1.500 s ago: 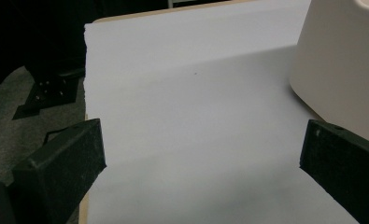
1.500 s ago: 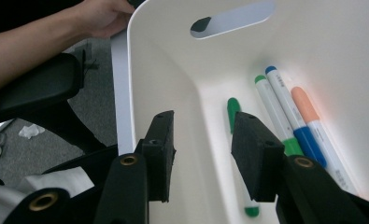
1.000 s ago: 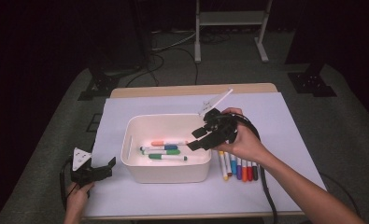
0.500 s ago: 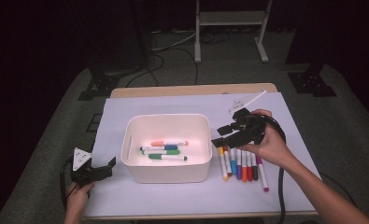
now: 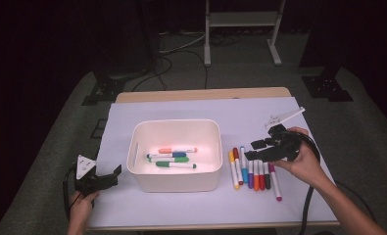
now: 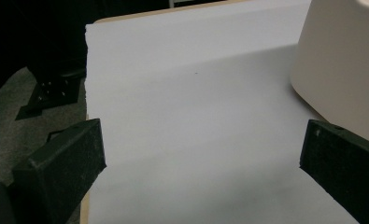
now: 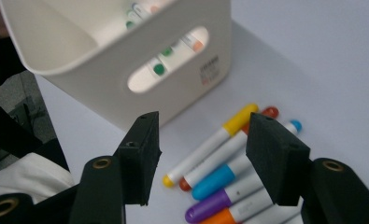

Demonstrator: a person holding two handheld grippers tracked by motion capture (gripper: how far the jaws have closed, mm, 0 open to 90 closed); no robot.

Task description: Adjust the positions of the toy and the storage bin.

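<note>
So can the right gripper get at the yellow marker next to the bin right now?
Probably yes: the right gripper is open just above the row, and the yellow marker lies uncovered on its bin-side edge.

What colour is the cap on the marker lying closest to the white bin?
Yellow. The yellow-capped marker lies nearest the white plastic bin, clearest in the right gripper view.

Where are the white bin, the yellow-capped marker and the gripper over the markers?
white bin (image 5: 174,182): high view, front wall.
yellow-capped marker (image 7: 240,117): right gripper view, yellow cap.
right gripper (image 7: 201,156): right gripper view, between its fingers.

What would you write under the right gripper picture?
Open right gripper hovering over a row of markers beside the white bin.
</note>
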